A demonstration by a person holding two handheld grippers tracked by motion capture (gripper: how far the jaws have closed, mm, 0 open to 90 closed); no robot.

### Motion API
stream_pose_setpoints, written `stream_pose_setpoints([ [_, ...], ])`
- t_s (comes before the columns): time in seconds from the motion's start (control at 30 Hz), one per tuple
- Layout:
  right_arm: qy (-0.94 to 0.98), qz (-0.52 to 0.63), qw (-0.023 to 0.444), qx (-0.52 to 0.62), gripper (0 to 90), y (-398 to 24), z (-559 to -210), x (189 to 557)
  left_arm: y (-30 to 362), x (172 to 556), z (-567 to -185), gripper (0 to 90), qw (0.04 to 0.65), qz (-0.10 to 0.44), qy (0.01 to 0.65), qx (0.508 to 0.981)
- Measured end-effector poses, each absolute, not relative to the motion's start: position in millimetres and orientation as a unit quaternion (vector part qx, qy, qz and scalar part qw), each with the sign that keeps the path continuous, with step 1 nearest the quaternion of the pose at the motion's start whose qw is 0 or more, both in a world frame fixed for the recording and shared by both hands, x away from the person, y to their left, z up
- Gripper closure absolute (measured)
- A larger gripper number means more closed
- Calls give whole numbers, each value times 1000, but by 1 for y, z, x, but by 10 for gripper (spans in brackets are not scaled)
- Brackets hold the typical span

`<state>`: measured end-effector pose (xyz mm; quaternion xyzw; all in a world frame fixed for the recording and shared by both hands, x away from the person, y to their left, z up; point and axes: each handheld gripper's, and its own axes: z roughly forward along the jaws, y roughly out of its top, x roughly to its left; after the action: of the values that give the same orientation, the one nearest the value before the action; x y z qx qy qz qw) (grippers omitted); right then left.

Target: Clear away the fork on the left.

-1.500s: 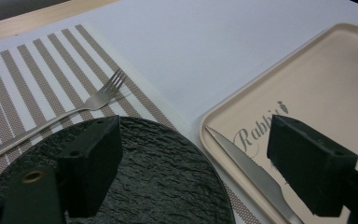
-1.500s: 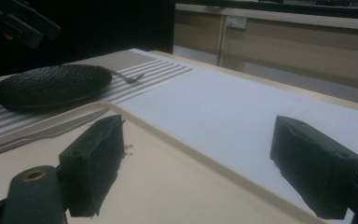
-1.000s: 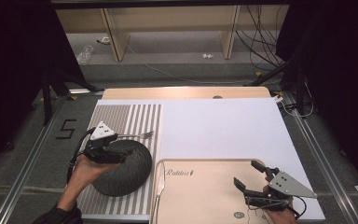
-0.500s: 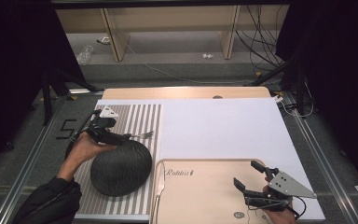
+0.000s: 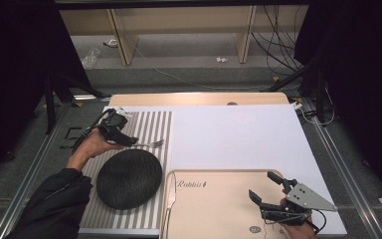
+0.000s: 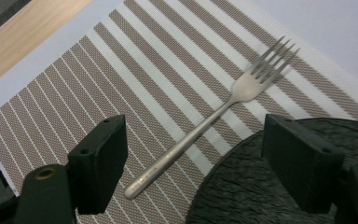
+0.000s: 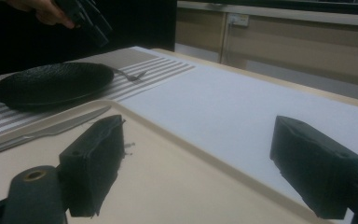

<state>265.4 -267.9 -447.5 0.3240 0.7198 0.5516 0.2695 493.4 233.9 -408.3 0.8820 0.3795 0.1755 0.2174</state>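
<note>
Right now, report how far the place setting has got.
Done: the round black textured plate lies on the striped woven placemat. In hand: the left tool hovers open above the silver metal fork. Left: the metal knife lies on the beige tray, near the open right tool.

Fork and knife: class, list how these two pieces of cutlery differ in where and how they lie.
The fork lies on the striped mat beside the black plate; the knife lies in the beige tray. The fork sits below the open jaws of the left gripper; the knife has no gripper over it. Both are grey metal, lying flat and unheld.
</note>
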Motion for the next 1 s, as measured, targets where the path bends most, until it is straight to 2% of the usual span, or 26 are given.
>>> stream_pose_setpoints([
  [0.83, 722, 554, 265, 319, 184, -267, -448, 266, 221, 532, -443, 267, 138, 122, 360, 915],
  [1.0, 723, 553, 265, 319, 185, -267, -449, 266, 217, 532, -446, 293, 126, 130, 345, 921],
])
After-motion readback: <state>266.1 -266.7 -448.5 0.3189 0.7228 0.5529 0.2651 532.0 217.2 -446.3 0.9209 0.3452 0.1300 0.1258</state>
